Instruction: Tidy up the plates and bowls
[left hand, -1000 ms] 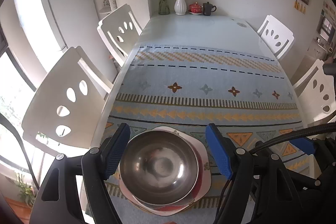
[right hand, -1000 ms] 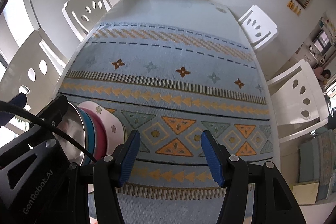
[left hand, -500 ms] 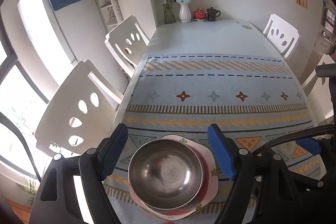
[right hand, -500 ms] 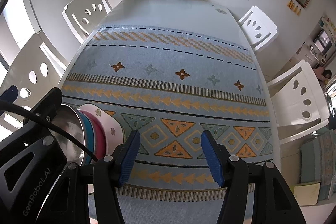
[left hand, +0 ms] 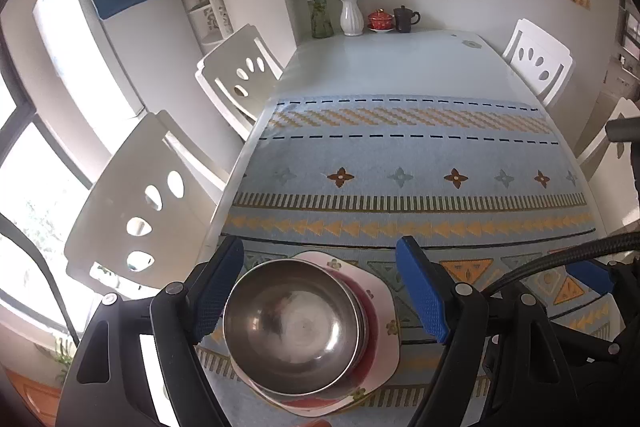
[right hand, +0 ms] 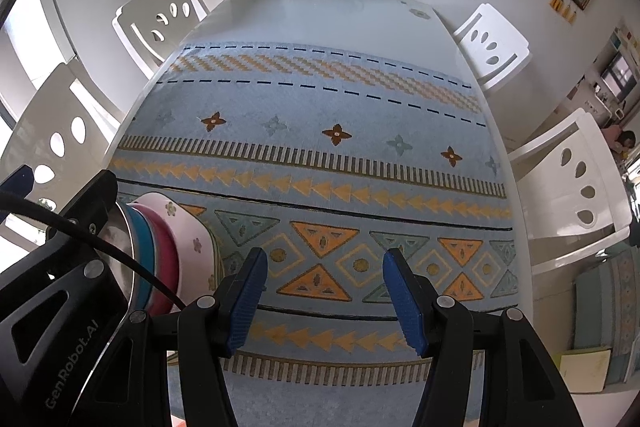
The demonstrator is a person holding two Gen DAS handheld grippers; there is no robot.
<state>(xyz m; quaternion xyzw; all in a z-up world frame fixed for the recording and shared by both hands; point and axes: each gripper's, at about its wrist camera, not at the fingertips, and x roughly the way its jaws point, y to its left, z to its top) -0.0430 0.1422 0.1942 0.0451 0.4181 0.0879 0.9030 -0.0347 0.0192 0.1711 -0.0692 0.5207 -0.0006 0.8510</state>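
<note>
My left tool [left hand: 320, 291] over stack at near left edge of worktop [left hand: 392, 63], jaws spread, pads clear of steel bowl [left hand: 292, 327] between them. Bowl sits on top; under it blue [right hand: 142, 251] and red [right hand: 164, 259] pieces, then white flowered plate [left hand: 384, 327] at bottom, all on patterned cloth [right hand: 320, 155]. My right tool [right hand: 324, 291] beside stack, jaws apart, nothing between, only cloth below.

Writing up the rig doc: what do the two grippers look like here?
Both the left gripper and right gripper are black frames with silver rivets and blue ribbed finger pads. A black cable trails across, and one body reads "GenRobot.AI".
</note>
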